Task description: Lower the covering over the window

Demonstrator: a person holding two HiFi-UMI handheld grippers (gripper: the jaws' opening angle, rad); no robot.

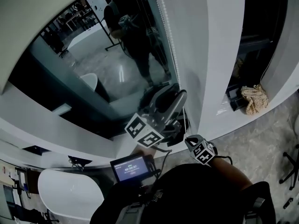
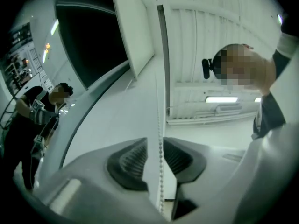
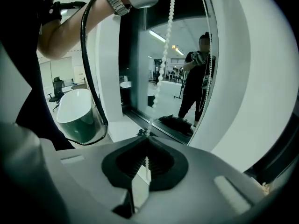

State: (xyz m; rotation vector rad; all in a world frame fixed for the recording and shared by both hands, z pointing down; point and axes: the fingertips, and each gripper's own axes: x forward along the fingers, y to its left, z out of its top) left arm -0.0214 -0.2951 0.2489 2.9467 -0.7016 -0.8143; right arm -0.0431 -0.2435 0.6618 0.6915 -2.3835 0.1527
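A white bead chain (image 1: 169,36) hangs down the right edge of the dark window pane (image 1: 93,78). My left gripper (image 1: 175,99) is raised against that edge and points upward. In the left gripper view its jaws (image 2: 155,143) stand apart; the chain (image 2: 161,171) runs through the gap close to the right pad (image 2: 180,160) and is not pinched. My right gripper (image 1: 189,140) sits lower, just right of the left one. Its jaws (image 3: 147,138) are shut on the chain (image 3: 164,55), which climbs to the left gripper above. I cannot pick out the covering itself.
A white pillar (image 1: 219,55) stands right of the window. A crumpled cloth (image 1: 254,99) lies on the ledge beyond it. Below me are a small lit screen (image 1: 131,168) and a white tub chair (image 1: 70,192). The glass reflects a person (image 1: 131,27).
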